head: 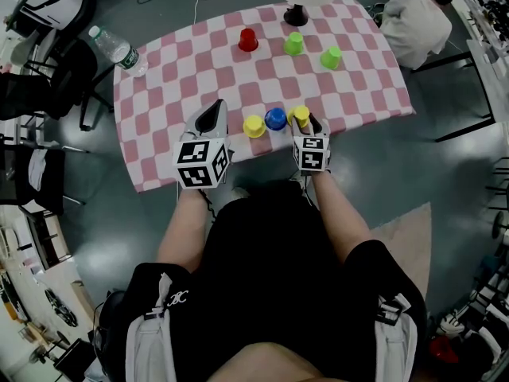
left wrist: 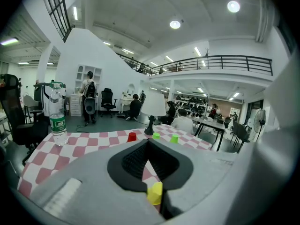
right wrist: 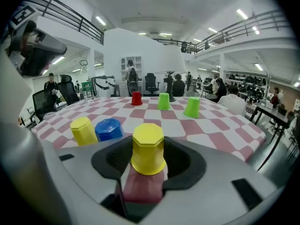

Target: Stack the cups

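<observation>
Along the counter's point(head: 159, 110) near edge stand three upturned cups: a yellow cup point(head: 254, 126), a blue cup point(head: 275, 118) and a second yellow cup point(right wrist: 148, 149). The right gripper point(head: 303, 121) grips the second yellow cup, with its fingers about half open. The middle of the counter is free. A red cup point(head: 248, 40) and two green cups point(head: 294, 44) stand near the far edge. The left gripper point(left wrist: 148, 142) has its fingers together and empty.

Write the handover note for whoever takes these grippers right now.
Left gripper: jaws together at the tips, empty, at the table's near edge.
Right gripper: appears closed on a yellow cup, upside down, at the near edge just right of the blue cup.
Near row: second yellow cup left of the blue one.
Far side: red cup and two green cups, each standing alone.
Done: nothing stacked yet.
Left: set the held cup over another, probably the blue, then add the other four.
</observation>
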{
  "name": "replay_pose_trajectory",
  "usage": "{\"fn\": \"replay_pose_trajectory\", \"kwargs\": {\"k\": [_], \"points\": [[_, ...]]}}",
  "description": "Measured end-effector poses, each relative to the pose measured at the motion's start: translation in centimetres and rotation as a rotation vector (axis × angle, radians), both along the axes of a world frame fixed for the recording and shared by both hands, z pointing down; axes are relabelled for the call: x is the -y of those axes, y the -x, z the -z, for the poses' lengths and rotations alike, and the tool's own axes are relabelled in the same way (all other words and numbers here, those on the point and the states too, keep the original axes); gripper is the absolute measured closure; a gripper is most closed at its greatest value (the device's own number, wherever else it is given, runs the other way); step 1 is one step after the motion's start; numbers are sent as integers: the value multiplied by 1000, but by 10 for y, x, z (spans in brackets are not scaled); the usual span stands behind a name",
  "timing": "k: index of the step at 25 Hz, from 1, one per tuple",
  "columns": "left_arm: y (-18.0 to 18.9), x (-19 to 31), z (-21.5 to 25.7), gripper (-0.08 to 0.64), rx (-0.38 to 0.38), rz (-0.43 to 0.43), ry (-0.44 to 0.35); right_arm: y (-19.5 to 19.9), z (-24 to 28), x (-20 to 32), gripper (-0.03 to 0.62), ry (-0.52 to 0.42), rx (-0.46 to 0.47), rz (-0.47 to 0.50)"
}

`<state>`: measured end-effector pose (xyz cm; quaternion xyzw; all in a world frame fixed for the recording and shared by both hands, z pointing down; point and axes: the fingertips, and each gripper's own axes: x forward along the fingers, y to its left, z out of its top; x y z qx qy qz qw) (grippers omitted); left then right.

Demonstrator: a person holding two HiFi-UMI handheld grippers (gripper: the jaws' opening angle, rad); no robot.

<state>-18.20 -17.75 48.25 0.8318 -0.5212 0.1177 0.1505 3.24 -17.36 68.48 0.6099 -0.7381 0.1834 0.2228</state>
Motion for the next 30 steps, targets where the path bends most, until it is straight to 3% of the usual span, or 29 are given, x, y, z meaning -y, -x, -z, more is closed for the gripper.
{"fn": "replay_pose_trajectory", "kwargs": {"k": [5, 7, 11, 16, 19, 22, 30], "points": [[0, 0, 5, 545, -8, -6, -11, -1, -2, -1, 366, 60, 64, -28], [0, 0, 6, 545, -12, -12, -14, -2, 9, -1, 342, 39, 94, -50], [-6, 0, 9, 545, -22, -29, -23, -4, 53, 8, 341, -66, 138, -83], [-18, 1, 18, 545, -29, -72, -47, -9, 134, 25, 346, -268, 174, -116], [-23, 6, 28, 545, -29, -92, -69, -12, 187, 27, 410, -400, 155, -138], [-33, 14, 40, 545, -27, -109, -102, -20, 232, 26, 579, -516, 135, -174], [-69, 30, 69, 545, -41, -141, -166, -45, 283, 32, 591, -625, 145, -181]]}}
